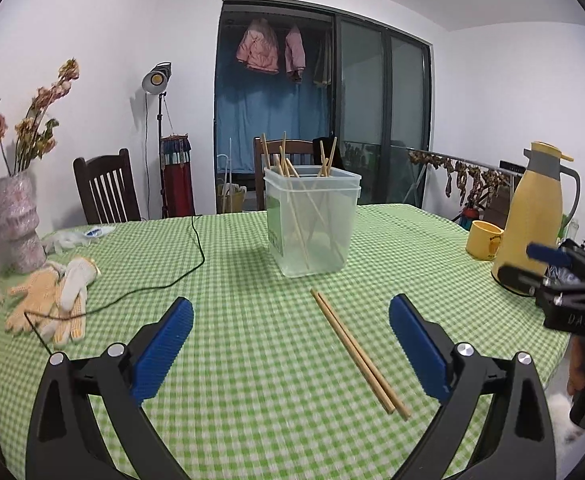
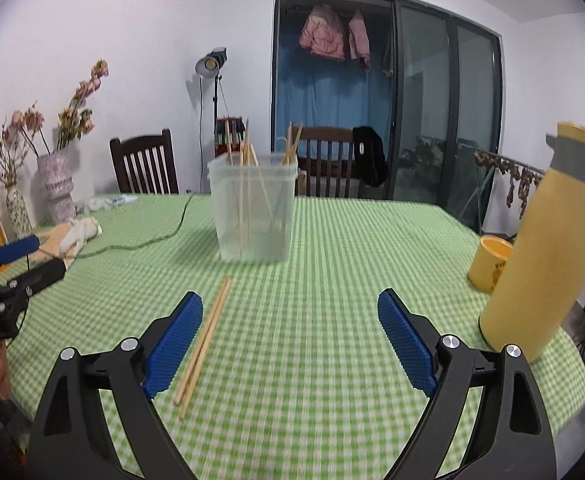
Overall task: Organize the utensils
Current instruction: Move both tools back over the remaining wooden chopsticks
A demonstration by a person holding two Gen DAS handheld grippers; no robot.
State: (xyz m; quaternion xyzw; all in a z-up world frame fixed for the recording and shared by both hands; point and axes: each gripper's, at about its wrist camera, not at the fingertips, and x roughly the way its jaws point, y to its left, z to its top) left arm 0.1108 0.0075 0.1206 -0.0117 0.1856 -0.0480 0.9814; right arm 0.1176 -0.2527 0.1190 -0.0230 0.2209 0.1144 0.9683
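A pair of wooden chopsticks (image 1: pixel 356 352) lies side by side on the green checked tablecloth (image 1: pixel 232 380). In the left wrist view it sits right of centre between the fingers of my left gripper (image 1: pixel 290 308), which is open and empty. In the right wrist view the chopsticks (image 2: pixel 206 340) lie just inside the left finger of my right gripper (image 2: pixel 290 304), also open with nothing in it. Behind them stands a clear plastic container (image 1: pixel 312 224) (image 2: pixel 252 212) with several chopsticks leaning inside. Each gripper shows at the edge of the other's view: right gripper (image 1: pixel 528 264), left gripper (image 2: pixel 32 262).
A yellow thermos jug (image 1: pixel 532 216) (image 2: pixel 544 248) and a yellow mug (image 1: pixel 482 240) (image 2: pixel 490 264) stand at the right. Work gloves (image 1: pixel 56 296), a black cable (image 1: pixel 196 248) and vases of dried flowers (image 1: pixel 16 224) occupy the left. Wooden chairs (image 1: pixel 106 188) stand behind the table.
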